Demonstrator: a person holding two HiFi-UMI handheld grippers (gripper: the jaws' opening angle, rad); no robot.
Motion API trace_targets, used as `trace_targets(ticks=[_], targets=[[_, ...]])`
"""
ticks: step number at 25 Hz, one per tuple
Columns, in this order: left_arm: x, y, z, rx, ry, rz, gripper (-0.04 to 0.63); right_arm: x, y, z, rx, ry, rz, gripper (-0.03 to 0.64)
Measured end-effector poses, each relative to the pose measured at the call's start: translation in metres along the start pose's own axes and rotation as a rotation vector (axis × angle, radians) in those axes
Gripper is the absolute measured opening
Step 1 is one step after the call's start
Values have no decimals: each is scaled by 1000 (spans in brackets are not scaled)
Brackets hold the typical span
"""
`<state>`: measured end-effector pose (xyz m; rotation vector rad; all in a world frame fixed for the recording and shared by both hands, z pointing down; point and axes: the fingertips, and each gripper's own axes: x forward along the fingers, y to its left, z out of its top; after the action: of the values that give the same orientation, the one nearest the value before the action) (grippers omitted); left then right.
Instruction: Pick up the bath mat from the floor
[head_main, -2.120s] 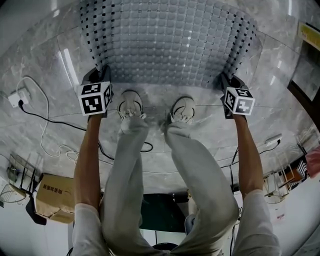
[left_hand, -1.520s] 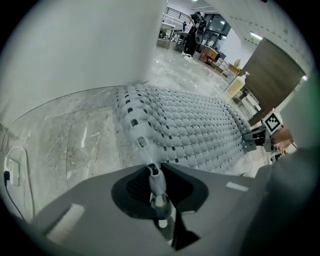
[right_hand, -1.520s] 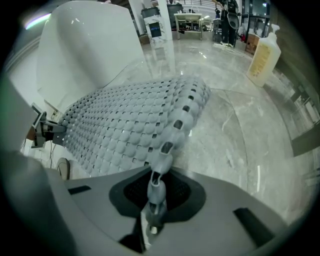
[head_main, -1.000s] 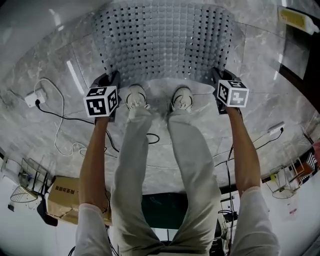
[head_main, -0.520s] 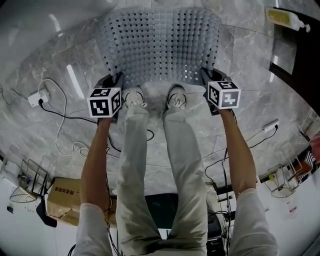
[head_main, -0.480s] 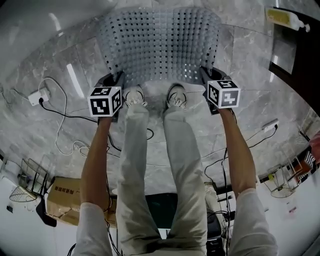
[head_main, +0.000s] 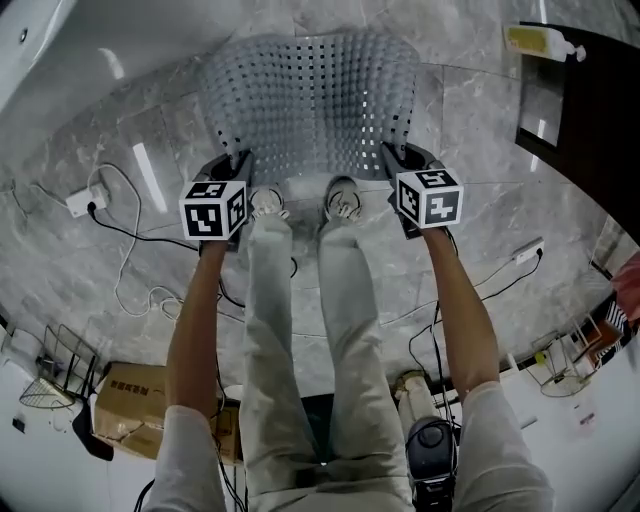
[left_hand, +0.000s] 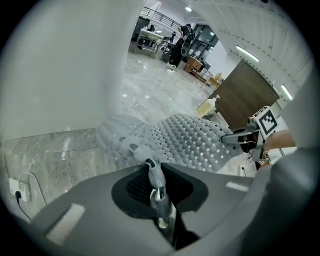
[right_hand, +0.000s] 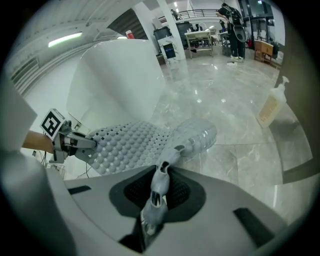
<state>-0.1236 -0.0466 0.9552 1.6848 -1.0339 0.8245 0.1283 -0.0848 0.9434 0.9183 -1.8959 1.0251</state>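
The grey bath mat (head_main: 310, 100), studded with bumps and holes, hangs stretched between both grippers above the marble floor. My left gripper (head_main: 232, 170) is shut on the mat's near left corner; in the left gripper view a fold of the bath mat (left_hand: 185, 140) is pinched between the jaws of the left gripper (left_hand: 156, 192). My right gripper (head_main: 398, 165) is shut on the near right corner; in the right gripper view the bath mat (right_hand: 130, 145) runs into the right gripper (right_hand: 156, 192). The far end curls down toward the floor.
The person's white shoes (head_main: 342, 197) stand just under the mat's near edge. A white bathtub (right_hand: 120, 80) lies on the left. A soap bottle (head_main: 540, 42) stands at the upper right. Cables (head_main: 120, 240), a power strip (head_main: 527, 251), a cardboard box (head_main: 125, 395) lie behind.
Both grippers have risen with the mat and drawn closer together. The mat has lifted off the floor and looks narrower and farther from the shoes.
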Motion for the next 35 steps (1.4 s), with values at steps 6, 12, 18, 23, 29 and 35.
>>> trace_targets(ticks=[6, 12, 18, 23, 29, 35], targets=[[-31, -22, 9, -3, -33, -8, 48, -36, 20, 16, -9, -44, 18, 51], [-66, -34, 21, -14, -61, -6, 48, -70, 42, 33, -5, -84, 30, 51], [-108, -50, 36, -1, -91, -13, 48, -110, 63, 51, -4, -122, 29, 51], [-150, -73, 54, 44, -127, -21, 48, -154, 78, 66, -13, -159, 20, 51], [-204, -93, 80, 85, -176, -19, 48, -210, 100, 95, -21, -230, 3, 51], [-253, -112, 107, 79, -218, -23, 48, -266, 117, 130, -24, -300, -10, 51]])
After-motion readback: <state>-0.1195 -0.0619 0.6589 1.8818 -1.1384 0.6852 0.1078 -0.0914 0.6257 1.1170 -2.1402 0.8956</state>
